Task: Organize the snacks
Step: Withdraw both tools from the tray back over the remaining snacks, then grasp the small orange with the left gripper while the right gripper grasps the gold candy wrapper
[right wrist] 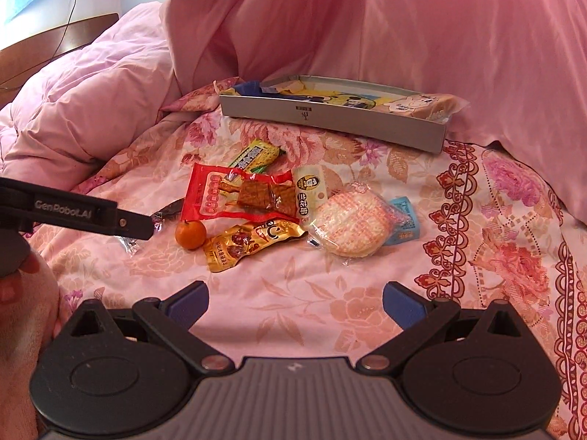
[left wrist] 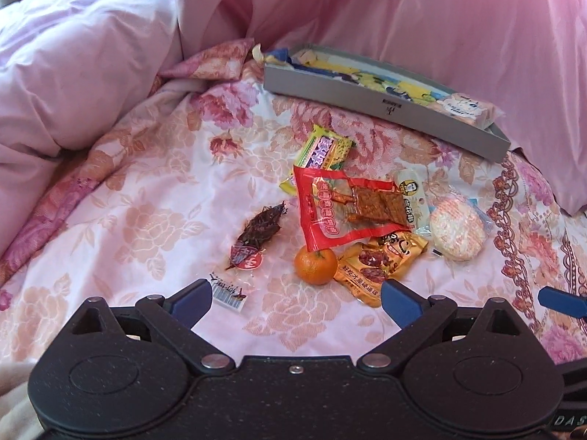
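Snacks lie in a loose pile on the floral bedsheet: a small orange [left wrist: 316, 266] [right wrist: 190, 234], a red packet of dried tofu [left wrist: 345, 211] [right wrist: 234, 198], a yellow date packet [left wrist: 379, 266] [right wrist: 249, 244], a round rice cracker [left wrist: 456, 233] [right wrist: 352, 229], a yellow-green bar [left wrist: 321, 152] [right wrist: 255, 156], a white packet [left wrist: 412, 194] [right wrist: 312, 190] and a dark clear-wrapped snack [left wrist: 256, 234]. A grey box [left wrist: 367, 101] [right wrist: 330, 119] behind them holds a few packets. My left gripper [left wrist: 295, 299] is open just short of the orange. My right gripper [right wrist: 295, 302] is open, further back.
A pink duvet [left wrist: 73, 73] [right wrist: 91, 102] is heaped at the left and pink fabric [right wrist: 403, 25] rises behind the box. A small blue packet [right wrist: 405, 220] lies right of the cracker. A wooden headboard [right wrist: 47, 44] shows at far left. Bare sheet lies at the right.
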`<control>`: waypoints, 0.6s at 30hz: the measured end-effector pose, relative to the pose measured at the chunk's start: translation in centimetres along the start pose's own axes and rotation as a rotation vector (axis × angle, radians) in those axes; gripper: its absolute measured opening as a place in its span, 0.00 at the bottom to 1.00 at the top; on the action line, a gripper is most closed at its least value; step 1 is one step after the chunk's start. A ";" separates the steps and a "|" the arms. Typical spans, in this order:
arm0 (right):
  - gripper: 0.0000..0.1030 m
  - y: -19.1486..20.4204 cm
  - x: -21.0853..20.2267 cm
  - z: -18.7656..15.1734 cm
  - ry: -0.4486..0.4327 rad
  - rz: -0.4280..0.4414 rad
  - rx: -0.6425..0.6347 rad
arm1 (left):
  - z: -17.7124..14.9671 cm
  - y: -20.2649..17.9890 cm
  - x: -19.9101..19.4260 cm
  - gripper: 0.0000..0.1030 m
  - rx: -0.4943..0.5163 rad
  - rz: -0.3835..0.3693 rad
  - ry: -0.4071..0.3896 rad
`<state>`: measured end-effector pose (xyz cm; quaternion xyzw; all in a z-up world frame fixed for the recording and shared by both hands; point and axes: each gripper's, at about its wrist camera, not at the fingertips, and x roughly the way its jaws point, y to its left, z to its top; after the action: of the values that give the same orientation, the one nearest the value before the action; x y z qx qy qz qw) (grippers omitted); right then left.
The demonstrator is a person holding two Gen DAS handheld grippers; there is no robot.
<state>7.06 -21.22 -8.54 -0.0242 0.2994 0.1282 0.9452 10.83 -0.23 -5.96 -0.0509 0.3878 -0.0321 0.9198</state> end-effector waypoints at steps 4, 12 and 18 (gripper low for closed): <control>1.00 -0.1 1.3 0.6 0.017 -0.002 0.002 | 0.5 0.1 1.4 0.95 -0.022 -0.021 0.011; 1.00 -0.3 3.6 0.9 0.042 -0.004 0.010 | 1.7 0.3 3.5 0.89 0.022 -0.080 0.024; 1.00 -1.1 4.4 1.0 0.048 0.020 0.037 | 1.8 0.3 4.2 0.82 0.054 -0.154 0.057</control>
<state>11.33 -21.13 -10.30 -0.0067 0.3245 0.1315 0.9367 15.02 -0.17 -7.71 -0.0548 0.4078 -0.1147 0.9042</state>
